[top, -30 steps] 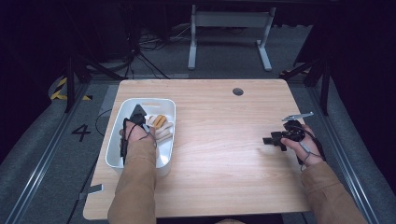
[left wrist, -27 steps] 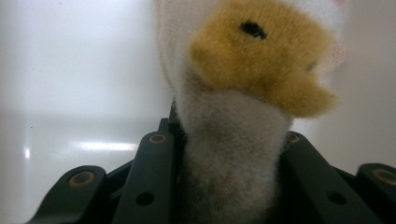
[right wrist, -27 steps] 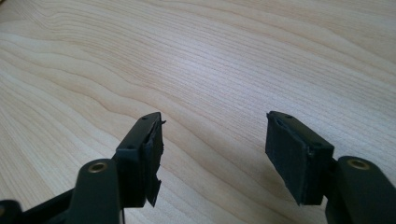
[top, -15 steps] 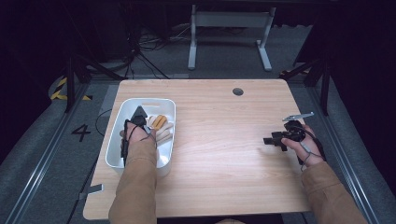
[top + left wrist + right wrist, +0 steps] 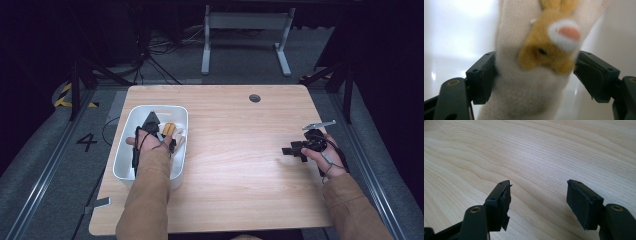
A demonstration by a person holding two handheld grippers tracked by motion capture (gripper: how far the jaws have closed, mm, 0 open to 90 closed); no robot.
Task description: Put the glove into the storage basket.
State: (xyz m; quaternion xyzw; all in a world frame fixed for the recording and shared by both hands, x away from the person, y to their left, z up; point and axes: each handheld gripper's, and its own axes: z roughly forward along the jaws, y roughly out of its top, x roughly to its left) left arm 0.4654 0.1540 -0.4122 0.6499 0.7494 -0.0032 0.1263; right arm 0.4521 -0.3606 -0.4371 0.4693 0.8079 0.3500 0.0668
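A plush toy (image 5: 534,57), white with a tan animal face and a pink nose, lies in the white bin (image 5: 156,107) at the table's left. In the high view it shows as an orange and cream shape (image 5: 172,132). My left gripper (image 5: 535,70) is down in the bin (image 5: 454,32), open wide, with the toy between its jaws and brushing both pads. In the high view the left gripper (image 5: 162,135) sits under the person's left hand. My right gripper (image 5: 539,195) hovers open and empty over bare wood, and shows as the right gripper (image 5: 295,149) near the table's right edge.
The wooden table (image 5: 235,150) has a round cable hole (image 5: 254,98) at the back. Both sleeved forearms come in from the near edge. A grey metal frame (image 5: 245,30) stands on the floor beyond the table.
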